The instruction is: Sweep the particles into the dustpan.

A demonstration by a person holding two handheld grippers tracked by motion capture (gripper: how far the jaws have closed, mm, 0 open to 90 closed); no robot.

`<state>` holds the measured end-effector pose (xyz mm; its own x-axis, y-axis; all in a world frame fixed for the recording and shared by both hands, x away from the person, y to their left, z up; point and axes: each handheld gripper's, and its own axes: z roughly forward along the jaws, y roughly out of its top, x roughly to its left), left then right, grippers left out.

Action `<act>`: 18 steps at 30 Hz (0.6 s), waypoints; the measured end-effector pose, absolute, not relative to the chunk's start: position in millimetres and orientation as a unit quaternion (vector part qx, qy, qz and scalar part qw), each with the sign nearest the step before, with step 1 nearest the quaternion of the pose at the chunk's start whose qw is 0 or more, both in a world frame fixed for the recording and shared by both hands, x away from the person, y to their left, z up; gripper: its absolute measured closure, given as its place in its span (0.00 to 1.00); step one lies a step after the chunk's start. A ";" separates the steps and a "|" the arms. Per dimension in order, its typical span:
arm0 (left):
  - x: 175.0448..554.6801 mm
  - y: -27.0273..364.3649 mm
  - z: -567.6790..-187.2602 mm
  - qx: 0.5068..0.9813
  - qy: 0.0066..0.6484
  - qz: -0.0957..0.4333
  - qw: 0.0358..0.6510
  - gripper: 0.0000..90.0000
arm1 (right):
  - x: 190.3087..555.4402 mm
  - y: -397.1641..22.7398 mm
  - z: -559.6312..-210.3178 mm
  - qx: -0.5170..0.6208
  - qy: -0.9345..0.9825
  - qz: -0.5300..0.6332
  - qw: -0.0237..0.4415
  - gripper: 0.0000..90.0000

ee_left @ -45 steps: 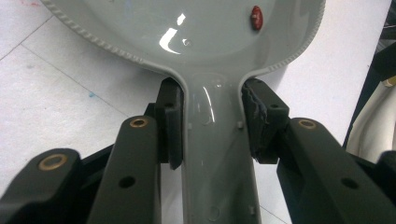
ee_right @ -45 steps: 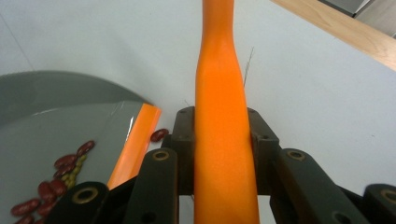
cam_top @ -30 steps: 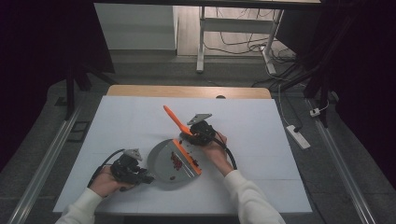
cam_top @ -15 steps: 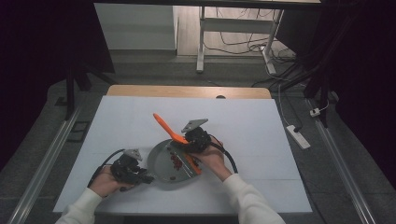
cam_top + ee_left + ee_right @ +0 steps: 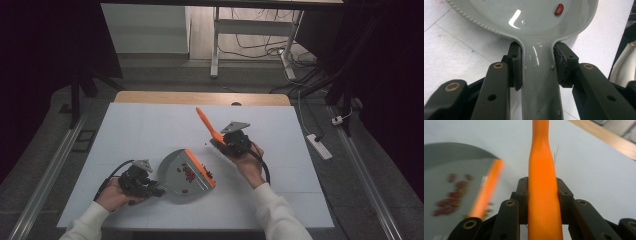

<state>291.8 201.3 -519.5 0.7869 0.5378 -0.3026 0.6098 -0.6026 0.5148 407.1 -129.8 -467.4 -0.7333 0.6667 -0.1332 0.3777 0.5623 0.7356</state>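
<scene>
A grey dustpan point(image 5: 175, 170) with an orange lip point(image 5: 200, 167) lies on the white table, and several red beans point(image 5: 189, 172) sit inside it. My left gripper point(image 5: 150, 189) is shut on the dustpan's handle point(image 5: 539, 82), with a pad on each side of it point(image 5: 537, 67). One bean point(image 5: 559, 9) lies in the pan ahead. To the right of the pan, my right gripper point(image 5: 227, 142) is shut on an orange brush handle point(image 5: 206, 122) that points up and away. That handle point(image 5: 542, 182) runs between the jaws point(image 5: 541, 192), beside the blurred pan point(image 5: 451, 165).
A few stray beans point(image 5: 207, 174) lie on the table by the pan's lip. The white table cover point(image 5: 140, 130) ends at a wooden strip point(image 5: 200, 97) at the back. On the floor to the right lies a power strip point(image 5: 317, 146). Cables trail from both grippers.
My right gripper has carried the brush right and slightly up, off the dustpan's lip. The left gripper and the dustpan have stayed put.
</scene>
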 end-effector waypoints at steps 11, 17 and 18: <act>291.4 201.2 -518.9 0.893 0.323 -0.057 0.310 0.69 | 443.4 -131.6 -477.2 0.323 0.854 0.357 0.197 0.77; 291.5 201.3 -519.3 0.893 0.322 -0.057 0.310 0.69 | 455.2 -102.9 -489.2 0.285 0.884 0.326 0.177 0.77; 291.6 201.3 -519.5 0.893 0.322 -0.058 0.310 0.69 | 453.6 -100.1 -490.3 0.278 0.886 0.329 0.171 0.77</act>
<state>291.6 201.3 -519.5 0.7861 0.5386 -0.3033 0.6107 -0.6008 0.5159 453.6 -100.1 -490.3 -0.7870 0.6052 -0.1196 0.3806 0.6290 0.6779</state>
